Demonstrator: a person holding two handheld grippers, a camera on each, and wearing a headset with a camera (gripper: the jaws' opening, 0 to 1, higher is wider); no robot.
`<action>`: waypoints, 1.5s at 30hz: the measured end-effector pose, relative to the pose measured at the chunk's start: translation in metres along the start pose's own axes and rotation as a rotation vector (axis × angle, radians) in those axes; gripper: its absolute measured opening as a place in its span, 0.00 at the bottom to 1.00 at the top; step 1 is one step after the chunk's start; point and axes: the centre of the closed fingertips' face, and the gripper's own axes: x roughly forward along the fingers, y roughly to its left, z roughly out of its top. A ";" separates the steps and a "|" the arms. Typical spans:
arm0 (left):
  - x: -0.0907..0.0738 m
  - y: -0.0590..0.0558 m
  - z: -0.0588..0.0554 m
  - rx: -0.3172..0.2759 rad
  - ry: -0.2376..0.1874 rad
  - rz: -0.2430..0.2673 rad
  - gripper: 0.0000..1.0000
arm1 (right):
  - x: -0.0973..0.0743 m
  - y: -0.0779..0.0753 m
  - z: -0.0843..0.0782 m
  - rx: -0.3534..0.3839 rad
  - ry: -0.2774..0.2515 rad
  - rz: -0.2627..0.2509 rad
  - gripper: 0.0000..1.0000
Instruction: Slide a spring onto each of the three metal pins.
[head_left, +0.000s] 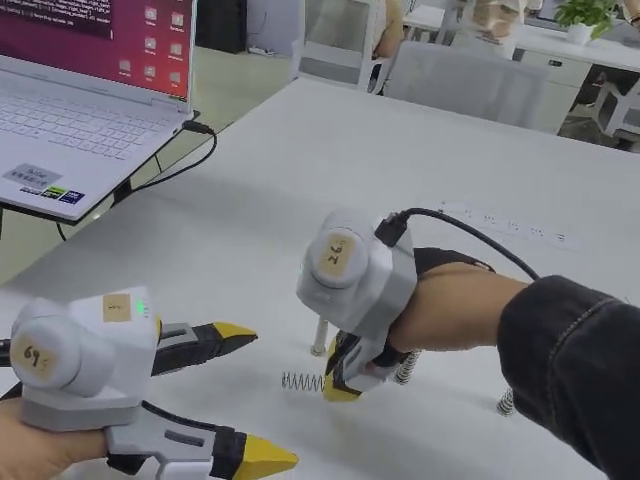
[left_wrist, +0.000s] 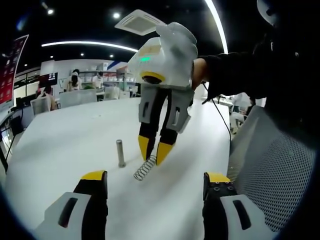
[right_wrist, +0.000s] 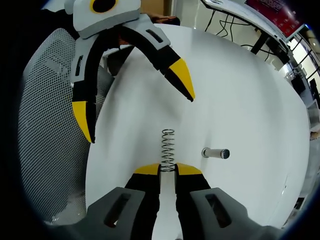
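On the white worktable (head_left: 420, 170), toward seven o'clock in the head view, my left grey-and-yellow gripper (head_left: 270, 395) hangs with jaws wide apart, empty. My right gripper (right_wrist: 167, 169) is clamped on one end of the thin steel coil spring (right_wrist: 168, 145), which stretches toward twelve o'clock in its own view. The bare upright metal pin (right_wrist: 216, 153) stands at its three o'clock. As I judge it, the risk is that so small an end pinch lets the spring pivot or flick away when I tip it over the pin.
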 end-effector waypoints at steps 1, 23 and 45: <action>0.000 0.000 0.001 0.001 0.000 -0.002 0.74 | -0.003 0.001 -0.001 0.003 -0.002 0.002 0.08; 0.009 -0.019 0.022 0.050 -0.042 -0.087 0.41 | -0.034 0.025 -0.006 -0.029 0.001 0.011 0.08; 0.010 -0.027 0.026 0.087 -0.051 -0.136 0.11 | -0.043 0.033 0.004 -0.107 -0.018 0.019 0.08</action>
